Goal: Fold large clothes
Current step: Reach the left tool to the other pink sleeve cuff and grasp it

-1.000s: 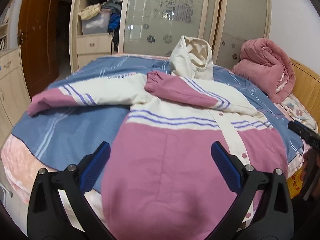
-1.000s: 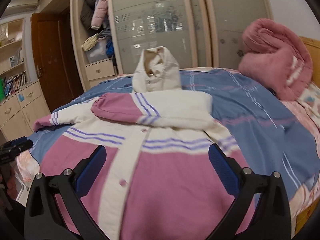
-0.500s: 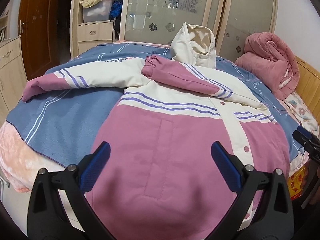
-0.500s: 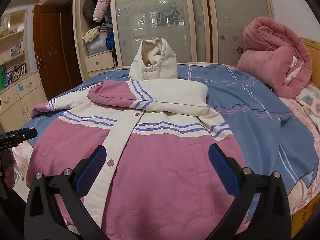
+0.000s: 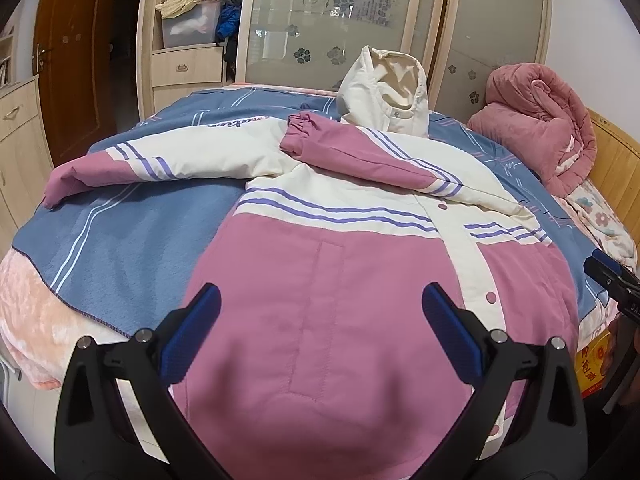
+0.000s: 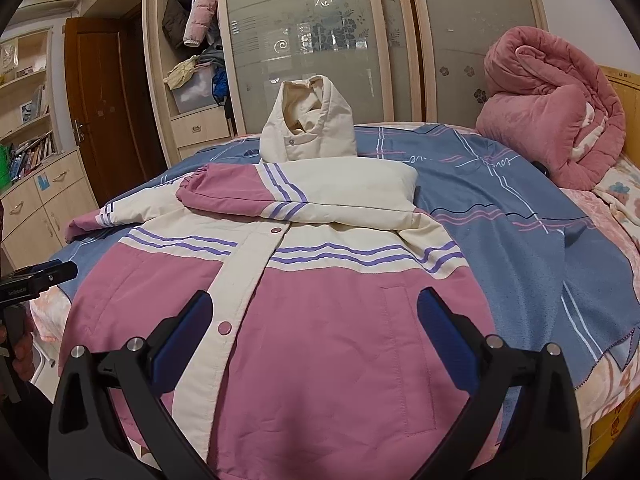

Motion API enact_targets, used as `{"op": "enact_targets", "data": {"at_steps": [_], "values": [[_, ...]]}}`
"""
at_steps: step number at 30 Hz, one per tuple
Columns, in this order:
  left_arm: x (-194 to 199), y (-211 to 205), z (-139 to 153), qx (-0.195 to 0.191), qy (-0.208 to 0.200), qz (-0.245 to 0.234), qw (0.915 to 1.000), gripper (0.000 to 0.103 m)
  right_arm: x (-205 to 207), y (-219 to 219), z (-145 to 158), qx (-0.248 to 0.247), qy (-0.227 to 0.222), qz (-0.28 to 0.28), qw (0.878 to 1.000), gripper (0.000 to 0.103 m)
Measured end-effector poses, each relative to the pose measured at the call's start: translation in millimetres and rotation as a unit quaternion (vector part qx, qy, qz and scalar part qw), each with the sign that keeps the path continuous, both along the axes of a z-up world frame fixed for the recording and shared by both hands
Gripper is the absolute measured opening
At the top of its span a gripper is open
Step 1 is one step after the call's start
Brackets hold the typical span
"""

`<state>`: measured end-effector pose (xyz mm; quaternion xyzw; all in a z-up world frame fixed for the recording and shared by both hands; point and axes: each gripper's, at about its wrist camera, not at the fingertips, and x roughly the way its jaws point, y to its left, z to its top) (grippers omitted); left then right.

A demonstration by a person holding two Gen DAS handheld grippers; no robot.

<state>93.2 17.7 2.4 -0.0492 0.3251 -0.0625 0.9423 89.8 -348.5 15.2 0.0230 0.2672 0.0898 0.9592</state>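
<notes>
- Both grippers have dropped closer over the padded pink-and-cream hooded jacket (image 5: pixel 320 280), lying just ahead on the bed.
- Left gripper (image 5: pixel 320 332) and right gripper (image 6: pixel 316 332) are spread wide, empty.
- Next, likely: grip the outstretched sleeve (image 5: pixel 132 168), ahead-left, and fold it inward.

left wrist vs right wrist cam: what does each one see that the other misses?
Left wrist only: the left gripper, jaws open over the hem, and the right gripper's tip at the frame's right edge.

Right wrist only: the right gripper's open jaws, a bookshelf, and a person's hand.

Both: the jacket, one sleeve folded across its chest, hood upright, pink quilt, wardrobe.
</notes>
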Motion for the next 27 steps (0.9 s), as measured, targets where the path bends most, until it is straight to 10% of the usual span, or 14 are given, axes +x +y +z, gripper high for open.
{"op": "enact_targets", "data": {"at_steps": [11, 18, 22, 27], "values": [[-1, 10, 1, -0.004, 0.001, 0.004, 1.0, 0.101, 0, 4, 1, 0.003, 0.003, 0.003, 1.0, 0.102], [10, 58, 8, -0.095, 0.013, 0.037, 0.9947, 0.101, -1, 4, 1, 0.003, 0.004, 0.004, 1.0, 0.102], [14, 118, 14, -0.171, -0.003, 0.096, 0.9806, 0.101, -1, 4, 1, 0.001, 0.005, 0.006, 1.0, 0.102], [19, 215, 7, -0.293, -0.023, 0.187, 0.9373, 0.101, -3, 1, -1, 0.002, 0.008, 0.008, 1.0, 0.102]]}}
